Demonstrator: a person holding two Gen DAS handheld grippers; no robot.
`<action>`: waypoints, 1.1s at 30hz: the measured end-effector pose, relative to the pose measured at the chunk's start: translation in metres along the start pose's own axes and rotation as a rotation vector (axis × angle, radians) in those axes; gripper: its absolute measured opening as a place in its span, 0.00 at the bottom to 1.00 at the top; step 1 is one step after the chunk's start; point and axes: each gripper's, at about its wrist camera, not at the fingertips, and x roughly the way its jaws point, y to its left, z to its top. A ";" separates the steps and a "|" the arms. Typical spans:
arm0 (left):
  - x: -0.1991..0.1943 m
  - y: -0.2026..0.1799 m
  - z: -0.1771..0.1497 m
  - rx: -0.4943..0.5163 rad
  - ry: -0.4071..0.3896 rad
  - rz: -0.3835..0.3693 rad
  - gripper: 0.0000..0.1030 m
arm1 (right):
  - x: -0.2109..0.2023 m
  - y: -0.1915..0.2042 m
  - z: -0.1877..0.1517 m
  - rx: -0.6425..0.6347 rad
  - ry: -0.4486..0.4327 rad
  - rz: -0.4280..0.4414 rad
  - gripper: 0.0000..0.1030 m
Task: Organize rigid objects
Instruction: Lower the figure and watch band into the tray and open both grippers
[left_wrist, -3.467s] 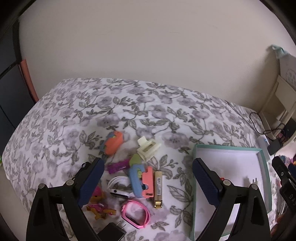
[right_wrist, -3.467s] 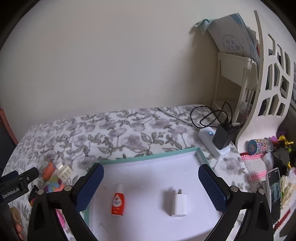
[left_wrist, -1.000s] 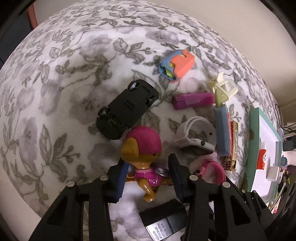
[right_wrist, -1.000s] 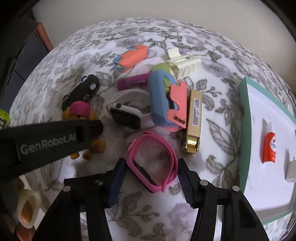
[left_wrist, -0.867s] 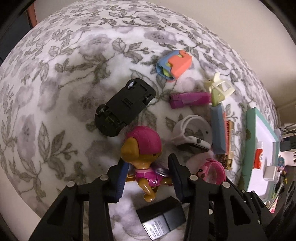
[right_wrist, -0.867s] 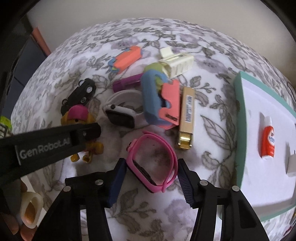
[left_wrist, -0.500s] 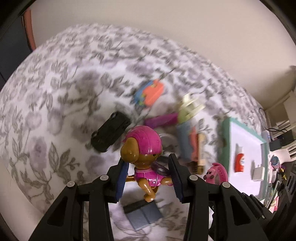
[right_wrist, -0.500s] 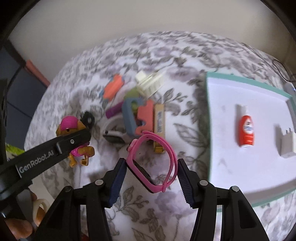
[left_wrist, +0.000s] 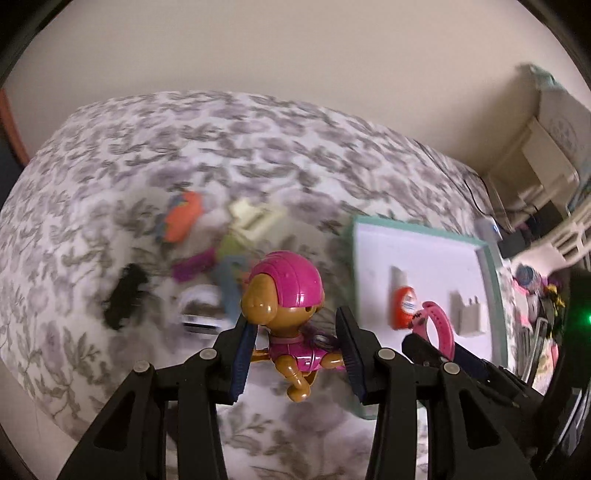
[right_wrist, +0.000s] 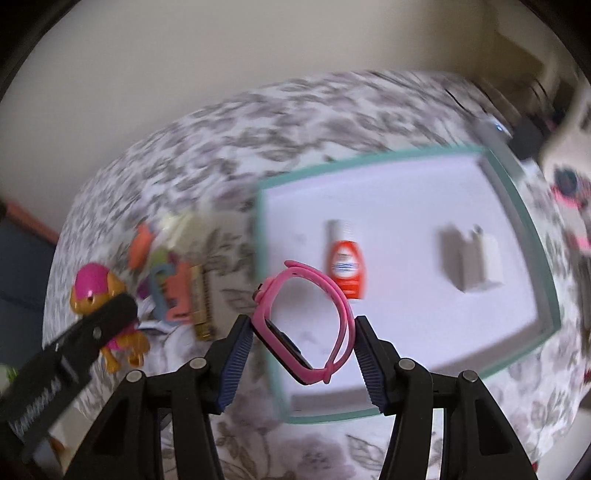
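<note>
My left gripper (left_wrist: 295, 350) is shut on a toy dog (left_wrist: 286, 306) with a magenta helmet and holds it in the air above the floral bed cover. It also shows in the right wrist view (right_wrist: 96, 291). My right gripper (right_wrist: 303, 350) is shut on a pink watch band (right_wrist: 306, 321) and holds it over the left edge of the white tray with a teal rim (right_wrist: 524, 221). The pink band shows in the left wrist view too (left_wrist: 437, 328). A red-and-white small bottle (right_wrist: 345, 266) and a white charger plug (right_wrist: 471, 258) lie in the tray.
A blurred pile of small objects lies on the cover left of the tray: an orange-and-blue piece (left_wrist: 181, 214), a cream clip (left_wrist: 255, 218), a purple stick (left_wrist: 194, 266), a black toy car (left_wrist: 125, 295), a white watch (left_wrist: 199, 306). A shelf, cables and clutter stand at the right (left_wrist: 535, 229).
Both grippers have lifted their objects off the cover and moved right toward the tray. The pink band now hangs over the tray's left edge. The toy dog is higher above the pile.
</note>
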 end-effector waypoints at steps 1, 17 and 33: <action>0.003 -0.008 -0.001 0.015 0.009 -0.005 0.44 | 0.002 -0.009 0.002 0.027 0.010 -0.003 0.57; 0.068 -0.098 -0.032 0.201 0.116 -0.051 0.44 | 0.011 -0.106 0.014 0.248 0.061 -0.103 0.57; 0.084 -0.101 -0.041 0.224 0.169 -0.057 0.44 | 0.020 -0.118 0.013 0.262 0.095 -0.150 0.58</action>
